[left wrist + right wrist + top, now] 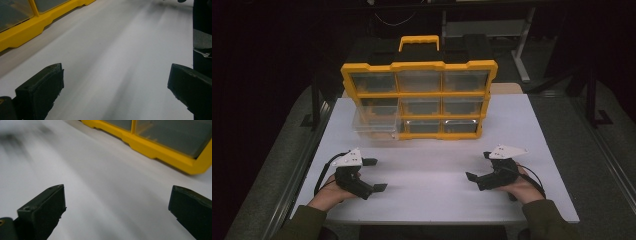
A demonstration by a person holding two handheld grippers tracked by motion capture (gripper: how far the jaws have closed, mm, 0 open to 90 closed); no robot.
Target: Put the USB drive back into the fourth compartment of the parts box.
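A: What stands on the white rectangular worktop?

B: A yellow plastic organiser case with a yellow carry handle on top, upright at the far middle of the worktop. Its front is a grid of clear-fronted compartments, three across and three down.

A: Are all the compartments in place?

B: Not quite. At the lower left corner of the case a clear plastic drawer bin sticks out toward the person, resting on the worktop in front of its slot. What lies inside the bins is too dim to tell.

A: And the left gripper?

B: Held low over the near left part of the worktop, well apart from the case. Its jaws are spread wide with nothing between them; the left gripper view shows bare white surface between the two black jaws, and the yellow base of the case at the upper left.

A: The right gripper?

B: Over the near right part, also well clear of the case, jaws wide apart and empty. In the right gripper view the case's yellow bottom edge runs across the upper right.

A: The hands?

B: Each grips its tool from below, olive sleeves entering at the bottom edge.
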